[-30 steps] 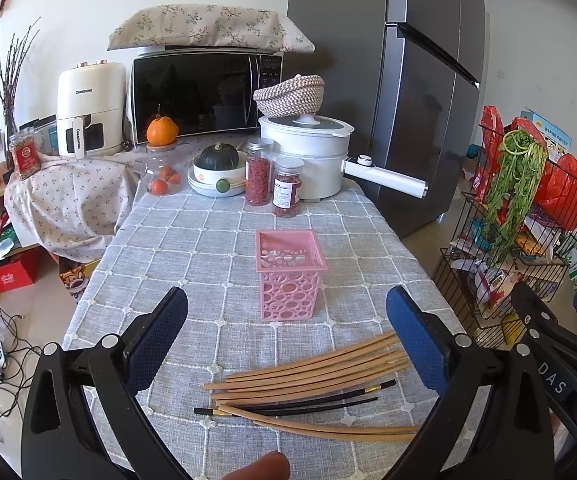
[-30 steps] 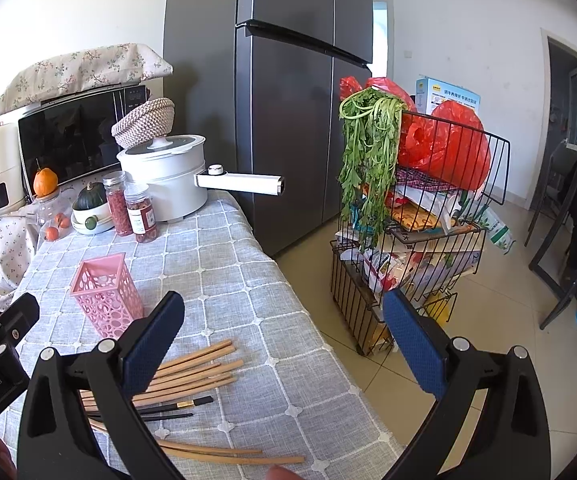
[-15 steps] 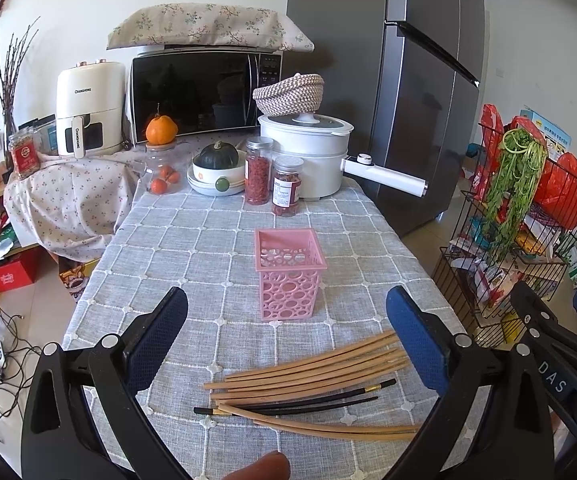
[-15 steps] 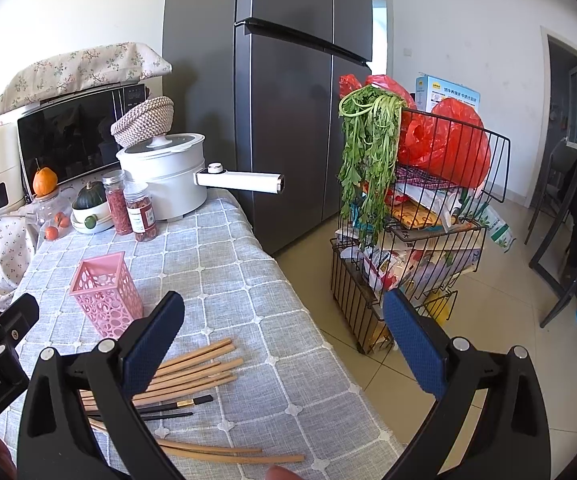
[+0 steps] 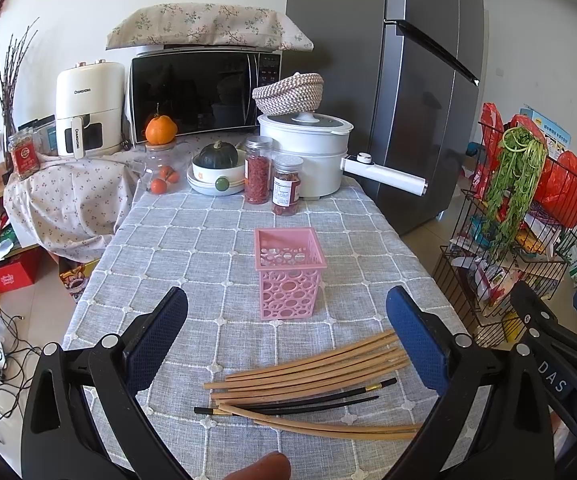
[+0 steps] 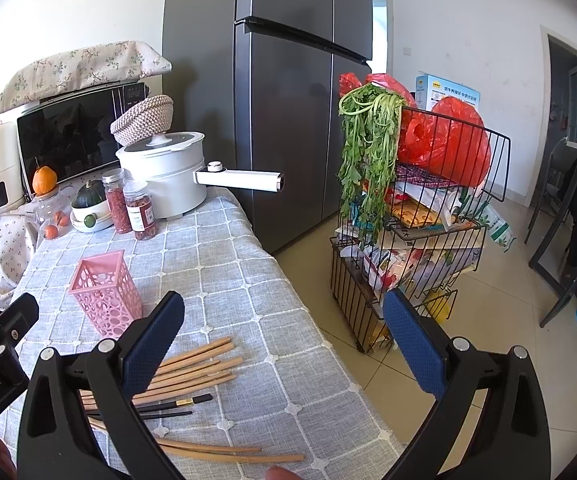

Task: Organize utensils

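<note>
Several wooden chopsticks (image 5: 312, 372) and two black chopsticks (image 5: 300, 400) lie loose on the grey checked tablecloth (image 5: 208, 248), near the front edge. A pink perforated holder (image 5: 289, 272) stands upright and empty just behind them. My left gripper (image 5: 286, 332) is open and empty, hovering above the chopsticks. My right gripper (image 6: 282, 336) is open and empty, over the table's right edge; the chopsticks (image 6: 192, 368) and the holder (image 6: 104, 292) lie to its left.
At the table's back stand two spice jars (image 5: 272, 184), a white pot with a long handle (image 5: 308, 156), a bowl with a squash (image 5: 216, 164), a microwave (image 5: 204, 92) and an air fryer (image 5: 88, 108). A fridge (image 6: 288, 100) and a wire rack (image 6: 420, 232) stand right.
</note>
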Available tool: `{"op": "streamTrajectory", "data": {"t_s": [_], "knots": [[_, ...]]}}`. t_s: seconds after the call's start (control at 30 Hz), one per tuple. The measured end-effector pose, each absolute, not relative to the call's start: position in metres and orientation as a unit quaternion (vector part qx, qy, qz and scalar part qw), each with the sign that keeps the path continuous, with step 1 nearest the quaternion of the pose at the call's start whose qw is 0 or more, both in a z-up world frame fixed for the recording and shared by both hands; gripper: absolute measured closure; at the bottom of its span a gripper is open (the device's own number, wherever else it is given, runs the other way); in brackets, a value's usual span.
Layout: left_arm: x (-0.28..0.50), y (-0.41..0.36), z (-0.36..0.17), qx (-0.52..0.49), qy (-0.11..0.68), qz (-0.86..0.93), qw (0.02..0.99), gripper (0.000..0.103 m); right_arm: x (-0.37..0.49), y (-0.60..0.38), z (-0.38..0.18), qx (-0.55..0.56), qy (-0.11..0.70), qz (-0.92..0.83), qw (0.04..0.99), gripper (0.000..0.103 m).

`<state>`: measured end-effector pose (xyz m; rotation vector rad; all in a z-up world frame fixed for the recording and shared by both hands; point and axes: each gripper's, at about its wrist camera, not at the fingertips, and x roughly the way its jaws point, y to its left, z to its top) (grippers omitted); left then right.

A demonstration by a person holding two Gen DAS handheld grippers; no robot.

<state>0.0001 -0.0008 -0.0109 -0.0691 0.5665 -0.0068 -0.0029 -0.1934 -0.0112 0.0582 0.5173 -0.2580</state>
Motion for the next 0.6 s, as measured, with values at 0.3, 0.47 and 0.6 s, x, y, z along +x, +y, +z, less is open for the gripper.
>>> {"op": "streamTrajectory", "data": {"t_s": [0.3, 0.47, 0.6], "knots": [[-0.0032, -0.0010, -0.0120, -0.034, 0.279, -0.002, 0.960, 0.008, -0.0031, -0.1933, -0.0120, 0.029, 0.256, -0.128, 0.958, 0.006], [0.0006, 0.0002, -0.0106, -0.034, 0.279, -0.002, 0.960, 0.008, -0.0036, -0.1929, -0.0127, 0.030, 0.256, -0.128, 0.958, 0.006], [-0.0010, 0.0018, -0.0105, -0.035, 0.280, -0.002, 0.959, 0.008, -0.0035, -0.1930, -0.0128, 0.029, 0.255, -0.128, 0.958, 0.006]]}}
